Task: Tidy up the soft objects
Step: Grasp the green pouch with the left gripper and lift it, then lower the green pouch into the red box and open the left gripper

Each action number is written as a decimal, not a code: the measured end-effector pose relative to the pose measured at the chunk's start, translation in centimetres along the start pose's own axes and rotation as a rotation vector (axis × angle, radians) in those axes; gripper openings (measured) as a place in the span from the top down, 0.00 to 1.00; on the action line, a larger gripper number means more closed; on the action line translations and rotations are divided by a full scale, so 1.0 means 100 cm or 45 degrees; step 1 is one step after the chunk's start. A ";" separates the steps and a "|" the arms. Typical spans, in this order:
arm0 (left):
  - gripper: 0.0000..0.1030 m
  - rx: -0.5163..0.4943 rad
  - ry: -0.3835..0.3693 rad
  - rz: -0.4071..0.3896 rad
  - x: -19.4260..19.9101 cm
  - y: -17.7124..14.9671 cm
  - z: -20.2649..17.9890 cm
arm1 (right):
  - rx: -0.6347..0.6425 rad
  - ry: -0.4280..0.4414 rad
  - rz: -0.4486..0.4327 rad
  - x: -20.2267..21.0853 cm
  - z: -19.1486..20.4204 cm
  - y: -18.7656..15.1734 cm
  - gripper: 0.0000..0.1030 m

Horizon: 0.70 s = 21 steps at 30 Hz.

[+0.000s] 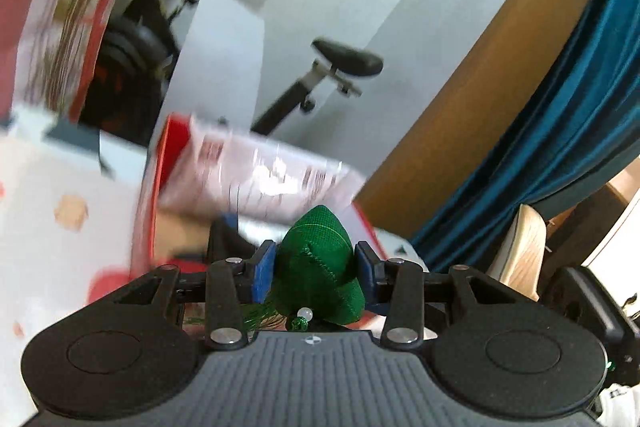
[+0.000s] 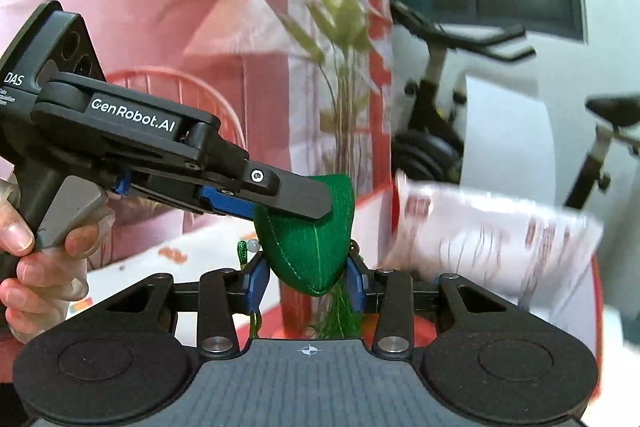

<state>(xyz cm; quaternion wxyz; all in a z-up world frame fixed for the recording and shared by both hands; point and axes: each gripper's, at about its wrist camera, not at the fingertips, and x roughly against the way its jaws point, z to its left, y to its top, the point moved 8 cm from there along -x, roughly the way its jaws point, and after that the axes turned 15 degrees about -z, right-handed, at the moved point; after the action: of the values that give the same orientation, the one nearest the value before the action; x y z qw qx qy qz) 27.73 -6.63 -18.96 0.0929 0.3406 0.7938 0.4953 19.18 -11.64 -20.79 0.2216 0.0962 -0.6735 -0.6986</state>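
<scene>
Left wrist view: the left gripper [image 1: 316, 269] is clamped on a green fabric pouch [image 1: 318, 267], its blue pads pressing both flanks. The pouch is held in the air above a red-edged box [image 1: 160, 163]. Its pointed end aims up and away from the camera; beads and tassel hang at the near end — long axis roughly along the fingers.

Right wrist view: the right gripper [image 2: 307, 277] pinches the same green fabric pouch [image 2: 308, 239] at its lower tip, the other tool gripping the upper part from the left. Judgement: both grips should hold steady and move together — uneven pulling would twist the soft body.
</scene>
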 end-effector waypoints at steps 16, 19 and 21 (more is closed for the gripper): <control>0.56 -0.271 0.122 -0.099 -0.074 0.073 0.009 | 0.091 0.064 -0.034 -0.099 -0.064 0.093 0.64; 0.56 -0.256 0.160 -0.008 -0.096 0.061 0.029 | 0.089 0.056 0.059 -0.125 -0.078 0.075 0.64; 0.56 -0.231 0.184 0.060 -0.109 0.051 0.044 | 0.077 0.055 0.150 -0.142 -0.086 0.059 0.64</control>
<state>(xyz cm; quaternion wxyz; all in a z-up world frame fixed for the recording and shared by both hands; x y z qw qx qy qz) 40.34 -8.97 -18.90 0.0543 0.3128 0.7421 0.5903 36.45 -13.09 -17.98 0.2740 0.0782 -0.6937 -0.6615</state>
